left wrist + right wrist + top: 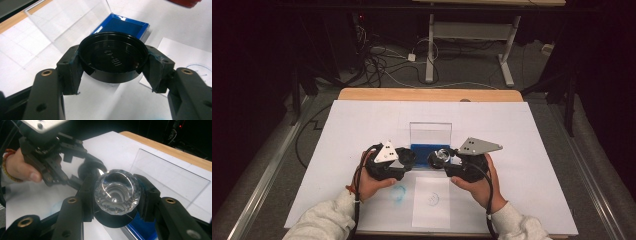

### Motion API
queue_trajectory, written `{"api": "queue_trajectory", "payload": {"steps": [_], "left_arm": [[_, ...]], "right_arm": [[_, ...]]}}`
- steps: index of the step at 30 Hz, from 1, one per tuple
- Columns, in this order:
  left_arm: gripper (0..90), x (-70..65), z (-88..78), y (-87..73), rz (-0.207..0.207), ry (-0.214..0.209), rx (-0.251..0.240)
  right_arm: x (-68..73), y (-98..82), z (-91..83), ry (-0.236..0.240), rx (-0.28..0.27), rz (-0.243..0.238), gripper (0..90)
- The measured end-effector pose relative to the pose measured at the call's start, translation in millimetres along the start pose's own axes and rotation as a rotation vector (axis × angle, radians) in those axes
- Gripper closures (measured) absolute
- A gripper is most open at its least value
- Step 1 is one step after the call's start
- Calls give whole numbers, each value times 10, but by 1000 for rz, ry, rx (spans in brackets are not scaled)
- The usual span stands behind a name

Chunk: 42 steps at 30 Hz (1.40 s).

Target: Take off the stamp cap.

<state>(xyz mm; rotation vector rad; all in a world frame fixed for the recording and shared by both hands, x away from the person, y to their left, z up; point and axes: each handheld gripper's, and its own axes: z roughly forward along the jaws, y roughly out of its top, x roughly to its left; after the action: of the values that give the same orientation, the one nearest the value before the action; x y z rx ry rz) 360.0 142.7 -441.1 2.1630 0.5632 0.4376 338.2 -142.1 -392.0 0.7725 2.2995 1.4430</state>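
Observation:
A black round cap (pixel 112 60) with raised lettering is pinched by its rim in my left gripper (pixel 113 71), which is shut on it. My right gripper (pixel 116 195) is shut on a clear faceted glass piece (pixel 116 191) with a dark round part under it. In the high view the left gripper (pixel 408 159) and right gripper (pixel 437 159) face each other tip to tip, a small gap apart, just above a blue box tray (pixel 422 150). The glass piece (pixel 442 155) glints at the right gripper's tip. The left gripper (pixel 75 173) holds its cap just beyond the glass.
A clear lid (pixel 430 131) stands upright behind the blue tray (pixel 125 25). A small white sheet (pixel 432 200) with a faint circle lies near the front edge, beside a blue smudge (pixel 398 194). A large white sheet (pixel 522 130) covers the wooden table (pixel 427 94).

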Motion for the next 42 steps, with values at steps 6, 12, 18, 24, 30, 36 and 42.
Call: {"api": "queue_trajectory", "payload": {"steps": [6, 12, 18, 24, 30, 36, 42], "left_arm": [[369, 24, -104, -59, 14, 16, 11], [369, 44, -225, -133, 23, 33, 17], [369, 55, -343, -198, 18, 49, 11], [369, 37, -466, -296, 21, 61, 10], [368, 2, -586, -407, 11, 79, 8], [369, -22, -668, -522, 3, 85, 19], [369, -58, -727, -608, -28, 81, 6]], "right_arm": [[-34, -35, -75, -29, 28, -24, 568], [-68, -64, -148, -44, 39, -30, 568], [-100, -92, -203, -49, 50, -30, 568], [-122, -110, -237, -62, 59, -30, 568], [-162, -123, -260, -71, 70, -32, 568], [-212, -140, -270, -78, 85, -27, 568], [-235, -148, -256, -84, 95, -27, 568]]}}
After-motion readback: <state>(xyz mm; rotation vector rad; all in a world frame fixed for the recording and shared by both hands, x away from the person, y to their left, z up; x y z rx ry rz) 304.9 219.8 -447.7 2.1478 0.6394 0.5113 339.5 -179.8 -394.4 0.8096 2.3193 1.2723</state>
